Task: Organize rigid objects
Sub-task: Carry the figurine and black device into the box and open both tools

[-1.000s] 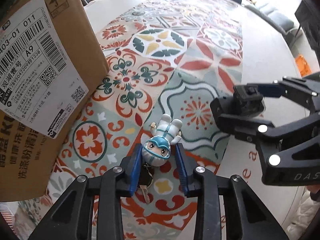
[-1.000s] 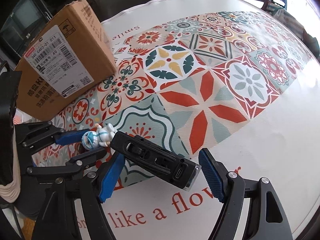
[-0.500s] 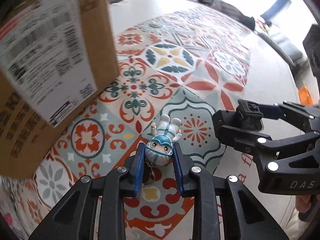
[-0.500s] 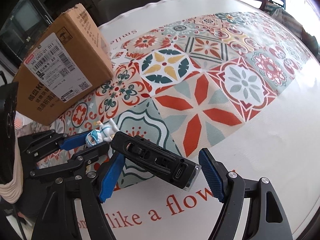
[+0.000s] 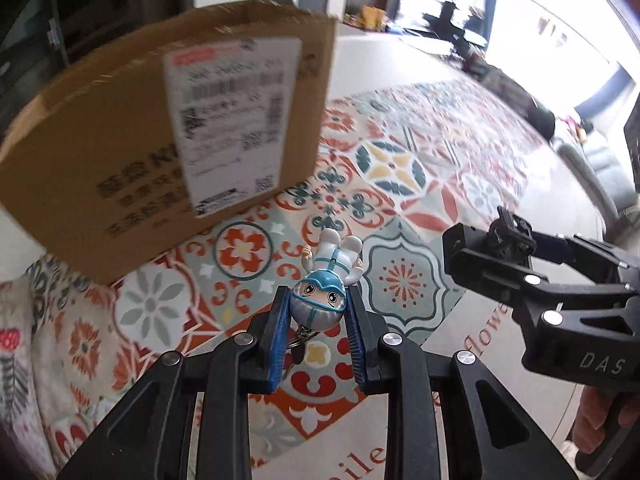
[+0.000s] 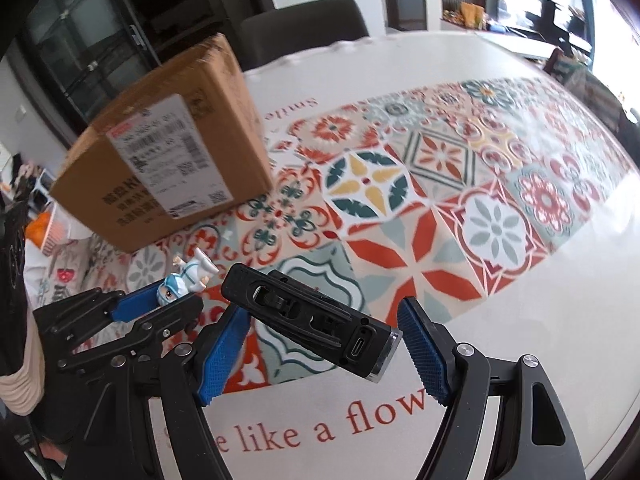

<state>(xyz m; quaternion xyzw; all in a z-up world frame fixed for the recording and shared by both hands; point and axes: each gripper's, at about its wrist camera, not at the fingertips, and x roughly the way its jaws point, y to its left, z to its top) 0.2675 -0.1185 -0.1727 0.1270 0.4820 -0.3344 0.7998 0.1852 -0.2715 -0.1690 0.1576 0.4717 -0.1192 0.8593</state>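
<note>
A small white figurine with a blue helmet hangs head-first from my left gripper, which is shut on its head, with a key ring dangling below. In the right wrist view that gripper and the figurine sit at lower left. My right gripper is shut on a black oblong device with a charging port on its end, gripped lengthwise above the table. In the left wrist view the right gripper and its device are at the right.
A cardboard box with a shipping label stands at the back left on the patterned tablecloth; in the right wrist view the box is at upper left. A dark chair stands behind the table. A hand holds the right gripper.
My left gripper closed on the figurine's head, lifted it off the cloth and rolled, so the box now shows more upright. The right gripper rose a little with the device.
</note>
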